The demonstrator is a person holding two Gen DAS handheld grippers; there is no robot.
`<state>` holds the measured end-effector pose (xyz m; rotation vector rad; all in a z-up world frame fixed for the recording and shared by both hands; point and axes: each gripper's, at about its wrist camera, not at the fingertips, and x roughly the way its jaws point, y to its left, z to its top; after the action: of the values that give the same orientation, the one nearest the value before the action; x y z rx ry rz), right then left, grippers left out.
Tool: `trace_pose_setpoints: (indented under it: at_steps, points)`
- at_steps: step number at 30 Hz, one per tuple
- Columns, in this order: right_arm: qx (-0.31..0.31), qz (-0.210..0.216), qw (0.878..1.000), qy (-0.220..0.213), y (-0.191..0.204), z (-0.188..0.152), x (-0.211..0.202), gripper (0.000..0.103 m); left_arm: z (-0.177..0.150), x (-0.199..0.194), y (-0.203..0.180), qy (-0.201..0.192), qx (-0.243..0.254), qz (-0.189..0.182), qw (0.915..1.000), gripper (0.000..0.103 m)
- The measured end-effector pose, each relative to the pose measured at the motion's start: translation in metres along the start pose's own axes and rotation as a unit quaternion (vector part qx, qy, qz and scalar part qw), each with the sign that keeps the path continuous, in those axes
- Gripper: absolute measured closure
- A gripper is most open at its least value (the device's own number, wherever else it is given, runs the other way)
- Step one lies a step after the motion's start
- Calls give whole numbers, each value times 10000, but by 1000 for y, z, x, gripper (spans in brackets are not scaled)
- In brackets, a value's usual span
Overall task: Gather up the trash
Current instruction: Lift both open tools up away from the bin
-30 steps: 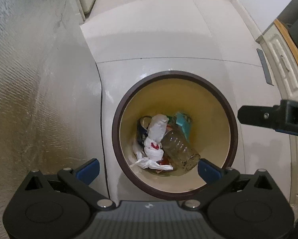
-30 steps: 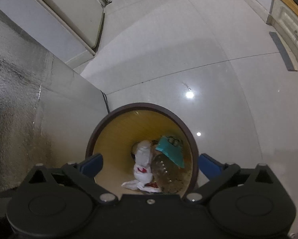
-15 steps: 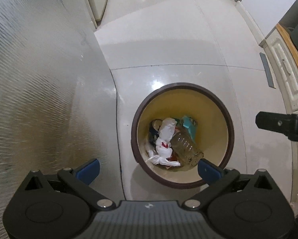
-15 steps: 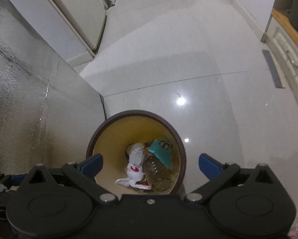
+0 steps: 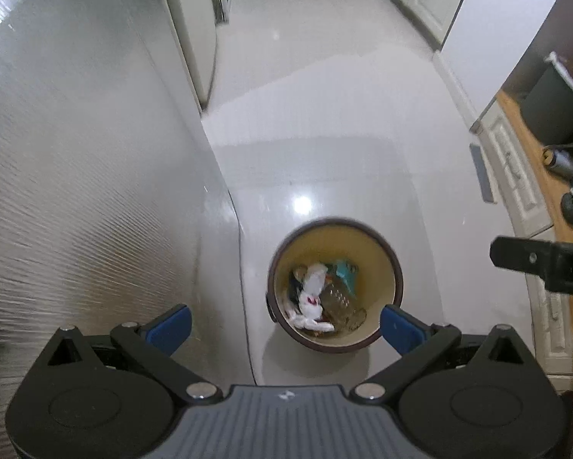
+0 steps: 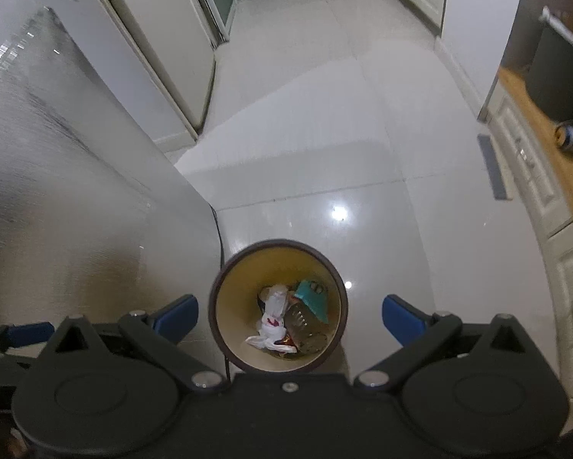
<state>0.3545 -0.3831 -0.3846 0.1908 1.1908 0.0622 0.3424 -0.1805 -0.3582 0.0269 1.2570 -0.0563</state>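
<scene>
A round trash bin [image 5: 389,264] [image 6: 225,290] with a dark brown rim and cream inside stands on the floor far below both grippers. It holds a crumpled white wrapper [image 5: 311,298] [image 6: 273,319], a clear plastic bottle [image 5: 338,298] [image 6: 305,325] and a teal packet [image 5: 345,271] [image 6: 313,298]. My left gripper [image 5: 284,325] is open and holds nothing. My right gripper [image 6: 290,315] is open too, with nothing between its blue fingertips. The right gripper's black body [image 5: 542,264] shows at the right edge of the left wrist view.
A tall silvery textured panel [image 5: 75,191] [image 6: 56,210] rises close on the left of the bin, with a thin black cord along its base. White cabinets [image 6: 164,57] stand beyond it. A wooden counter [image 5: 550,176] with dark items is on the right. Glossy white floor tiles [image 6: 324,122] stretch ahead.
Both grippers have risen well above the bin, which now looks much smaller. More of the kitchen floor, cabinets and counter has come into view. Both stay open.
</scene>
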Motion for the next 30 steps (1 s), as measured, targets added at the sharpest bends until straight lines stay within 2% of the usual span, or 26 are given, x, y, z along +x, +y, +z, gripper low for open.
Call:
trace_pose_setpoints:
  at_steps: [8,14,25,30]
  points:
    - [-224,-163,9992,-298,26,8,-97,0,9,-105,19,-498,-77,-76,9987,0]
    - [-330,-236,9978,-532,49,3,-162,0,2,-174,31,-862,-48,-242,9960,0]
    - [-488,-343,9928,-1035,95,-24,-270,0,-38,-268,82,-1347,-123,-292,9904,0]
    - [-508,-341,9910,-1190,115,-45,-306,0,-60,-301,106,-1503,-207,-320,9879,0]
